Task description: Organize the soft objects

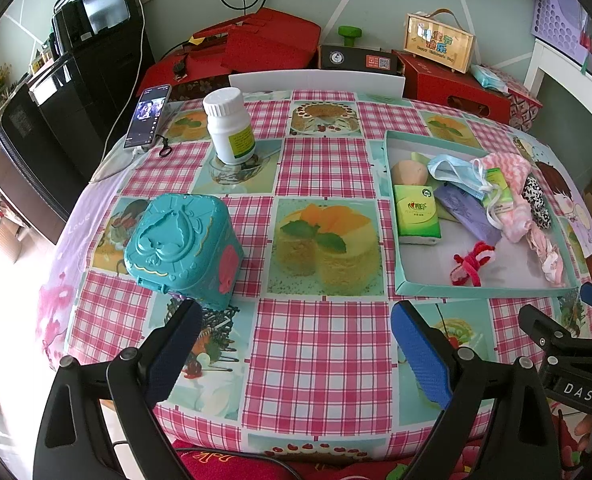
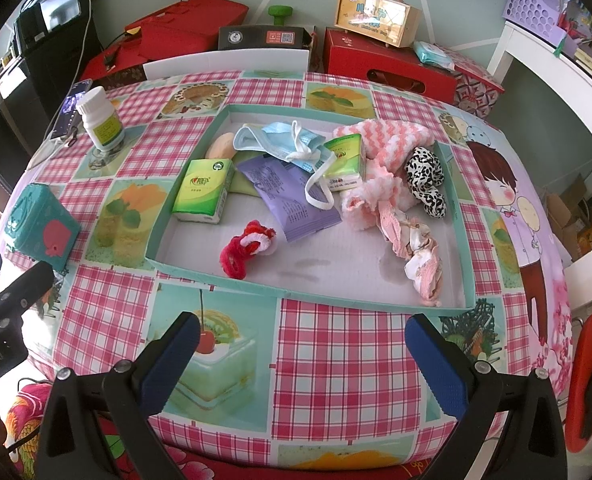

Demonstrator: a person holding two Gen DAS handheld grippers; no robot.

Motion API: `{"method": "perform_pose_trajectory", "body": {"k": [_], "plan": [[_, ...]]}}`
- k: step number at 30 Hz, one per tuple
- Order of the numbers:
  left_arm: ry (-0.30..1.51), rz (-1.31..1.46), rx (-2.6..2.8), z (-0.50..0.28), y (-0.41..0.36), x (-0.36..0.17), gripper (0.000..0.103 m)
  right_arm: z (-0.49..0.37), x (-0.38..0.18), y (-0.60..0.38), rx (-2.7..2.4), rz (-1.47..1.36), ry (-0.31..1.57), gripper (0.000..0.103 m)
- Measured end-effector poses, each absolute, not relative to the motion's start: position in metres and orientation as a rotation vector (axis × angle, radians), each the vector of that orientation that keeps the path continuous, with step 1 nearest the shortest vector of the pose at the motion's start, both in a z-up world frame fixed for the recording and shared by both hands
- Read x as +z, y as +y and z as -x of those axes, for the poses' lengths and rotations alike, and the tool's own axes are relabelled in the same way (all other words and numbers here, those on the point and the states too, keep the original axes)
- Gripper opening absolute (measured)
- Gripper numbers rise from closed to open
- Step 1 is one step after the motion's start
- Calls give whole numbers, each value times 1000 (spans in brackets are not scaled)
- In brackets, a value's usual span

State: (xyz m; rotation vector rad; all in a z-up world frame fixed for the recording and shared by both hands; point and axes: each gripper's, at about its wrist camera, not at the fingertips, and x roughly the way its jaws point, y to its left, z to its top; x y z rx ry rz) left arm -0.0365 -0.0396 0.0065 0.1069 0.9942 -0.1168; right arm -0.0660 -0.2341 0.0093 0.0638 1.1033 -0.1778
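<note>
Peach sponge (image 2: pixel 221 146) half behind the tray wall (image 2: pixel 184 168); phone (image 2: pixel 72 110) partly behind the white bottle (image 2: pixel 100 122)

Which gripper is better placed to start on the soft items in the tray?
Right, probably. The right gripper sits open just short of the tray, with the red scrunchie straight ahead. The left gripper, also open, faces bare tablecloth beside the teal box; the tray lies off to its right.

Left gripper (image 1: pixel 296 354) and right gripper (image 2: pixel 302 362) both hover side by side, fingers spread wide, gripping nothing at all.
</note>
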Motion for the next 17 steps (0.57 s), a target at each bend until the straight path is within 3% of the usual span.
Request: {"method": "perform_pose_trajectory", "body": {"k": [17], "plan": [[984,-97,-121,39,-40,9,95,66,9,-234,-179,-64,1105,103]]}}
